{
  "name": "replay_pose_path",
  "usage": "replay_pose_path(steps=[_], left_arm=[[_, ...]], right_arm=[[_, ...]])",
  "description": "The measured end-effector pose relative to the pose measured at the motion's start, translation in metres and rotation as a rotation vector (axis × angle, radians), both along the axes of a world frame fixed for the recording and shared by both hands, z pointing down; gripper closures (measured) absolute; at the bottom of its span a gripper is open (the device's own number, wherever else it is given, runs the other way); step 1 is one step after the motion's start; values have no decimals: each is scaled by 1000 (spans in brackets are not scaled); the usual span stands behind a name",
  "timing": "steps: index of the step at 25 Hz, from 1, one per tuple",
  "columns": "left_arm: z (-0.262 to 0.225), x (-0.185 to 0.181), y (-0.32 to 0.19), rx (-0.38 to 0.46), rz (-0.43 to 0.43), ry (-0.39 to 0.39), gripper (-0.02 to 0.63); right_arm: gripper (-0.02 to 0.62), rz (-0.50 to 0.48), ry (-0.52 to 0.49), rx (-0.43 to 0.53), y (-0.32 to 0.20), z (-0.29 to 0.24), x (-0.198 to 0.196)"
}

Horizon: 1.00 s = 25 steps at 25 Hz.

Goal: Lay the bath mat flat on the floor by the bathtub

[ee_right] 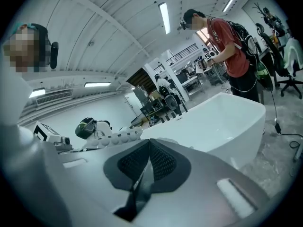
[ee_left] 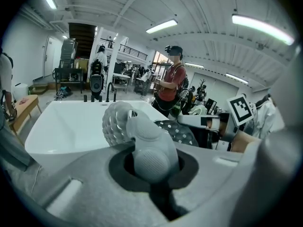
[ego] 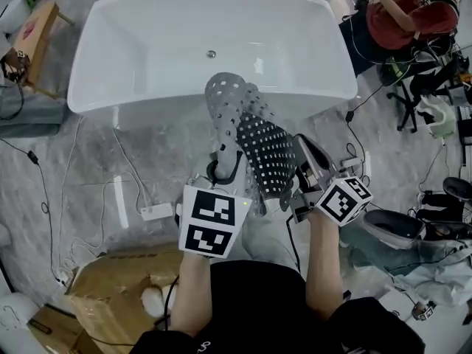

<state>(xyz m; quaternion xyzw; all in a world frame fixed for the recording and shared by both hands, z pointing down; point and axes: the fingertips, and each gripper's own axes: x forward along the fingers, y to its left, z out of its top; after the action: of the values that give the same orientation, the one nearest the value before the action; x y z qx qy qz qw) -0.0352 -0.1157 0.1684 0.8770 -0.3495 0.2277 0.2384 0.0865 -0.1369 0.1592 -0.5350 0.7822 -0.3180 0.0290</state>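
Head view: both forearms reach out side by side. The left gripper [ego: 225, 164] and right gripper [ego: 299, 179] hold the bath mat [ego: 258, 139] up off the floor [ego: 96, 161], right in front of the bathtub [ego: 147, 43].

Left gripper view: fingers are clamped narrow on a bunched fold of mat [ee_left: 147, 145].

Right gripper view: fingers are pressed together, looks like on a thin mat edge.
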Motion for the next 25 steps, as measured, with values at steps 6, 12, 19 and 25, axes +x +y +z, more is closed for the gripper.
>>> replay_pose_path(steps=[6,12,19,25], left_arm=[[37,14,-10,-73,-5,-18,583],[82,34,-16,-134,-28,-48,584],[136,41,-19,-193,-63,-94,584],[184,58,-25,-232,-41,-190,584]], right_arm=[[584,-1,-9,-69,-6,37,13],[586,2,-25,-127,-14,76,36],[586,-29,-36,-190,-21,132,54],[587,-57,-45,-264,-30,194,79]])
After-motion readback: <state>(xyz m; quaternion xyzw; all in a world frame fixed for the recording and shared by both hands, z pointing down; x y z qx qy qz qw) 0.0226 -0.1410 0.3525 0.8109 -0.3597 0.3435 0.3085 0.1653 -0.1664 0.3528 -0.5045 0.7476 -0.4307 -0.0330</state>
